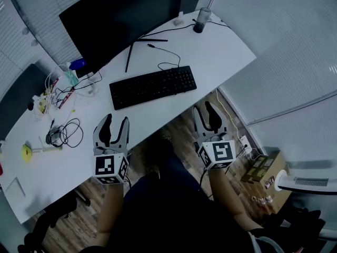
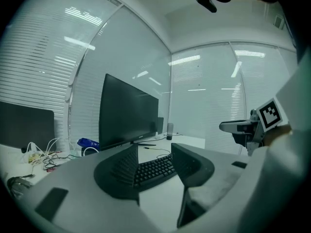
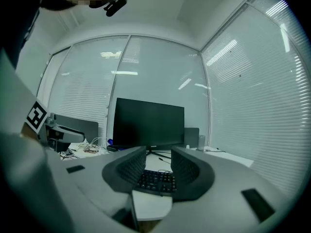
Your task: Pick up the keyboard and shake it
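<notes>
A black keyboard [image 1: 152,86] lies flat on the white desk [image 1: 221,51], in front of the monitor. My left gripper [image 1: 116,123] hovers over the desk's near edge, short of the keyboard's left end, jaws open and empty. My right gripper [image 1: 207,111] hangs just off the desk's front edge, below the keyboard's right end, also open and empty. In the left gripper view the keyboard [image 2: 153,169] shows between the jaws, well ahead of the left gripper [image 2: 154,160]. In the right gripper view the keyboard [image 3: 156,179] lies beyond the right gripper [image 3: 158,166].
A large black monitor [image 1: 124,20] stands behind the keyboard, its cable [image 1: 166,57] trailing across the desk. Tangled cables [image 1: 66,133] and small items clutter the left. A dark cup [image 1: 200,20] sits at the back. Boxes [image 1: 263,170] stand on the wooden floor at right.
</notes>
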A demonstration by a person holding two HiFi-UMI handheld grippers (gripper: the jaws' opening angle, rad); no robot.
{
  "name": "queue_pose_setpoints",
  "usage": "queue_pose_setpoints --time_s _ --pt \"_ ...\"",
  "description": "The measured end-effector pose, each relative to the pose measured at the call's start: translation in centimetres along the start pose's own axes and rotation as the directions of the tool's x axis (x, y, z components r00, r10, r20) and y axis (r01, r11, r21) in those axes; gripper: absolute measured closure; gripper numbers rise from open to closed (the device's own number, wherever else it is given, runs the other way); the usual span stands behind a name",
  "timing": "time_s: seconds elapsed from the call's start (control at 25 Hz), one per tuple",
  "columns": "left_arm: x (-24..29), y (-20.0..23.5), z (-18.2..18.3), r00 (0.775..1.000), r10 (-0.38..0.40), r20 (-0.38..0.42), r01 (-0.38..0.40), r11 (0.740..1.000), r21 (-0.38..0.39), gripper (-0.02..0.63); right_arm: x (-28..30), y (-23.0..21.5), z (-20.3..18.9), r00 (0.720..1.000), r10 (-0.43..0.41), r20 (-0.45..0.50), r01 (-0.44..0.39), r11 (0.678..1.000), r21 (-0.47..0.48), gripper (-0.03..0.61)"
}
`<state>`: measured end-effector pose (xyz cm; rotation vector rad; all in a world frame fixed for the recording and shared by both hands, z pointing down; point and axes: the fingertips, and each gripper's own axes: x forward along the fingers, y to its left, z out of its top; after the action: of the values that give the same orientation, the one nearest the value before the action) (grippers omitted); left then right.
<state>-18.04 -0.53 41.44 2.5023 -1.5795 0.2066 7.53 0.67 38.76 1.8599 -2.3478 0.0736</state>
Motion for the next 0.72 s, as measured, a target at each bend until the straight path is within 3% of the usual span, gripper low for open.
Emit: queue_pose_setpoints --time_s 0.4,0.72 --pt "9.0 3.2 -2.3 0.991 0.096 -0.093 -0.098 0.995 -0.024 0.388 10.8 -5.1 -3.4 0.989 0.105 -0.101 -0.112 0.991 -0.068 0.423" --pt "14.5 5.8 -7.0 0.95 0.191 -0.248 -0.21 0.976 -0.052 0.354 17.5 -9.1 -8.5 0.956 0.188 -0.226 -0.206 0.977 -0.06 0.403"
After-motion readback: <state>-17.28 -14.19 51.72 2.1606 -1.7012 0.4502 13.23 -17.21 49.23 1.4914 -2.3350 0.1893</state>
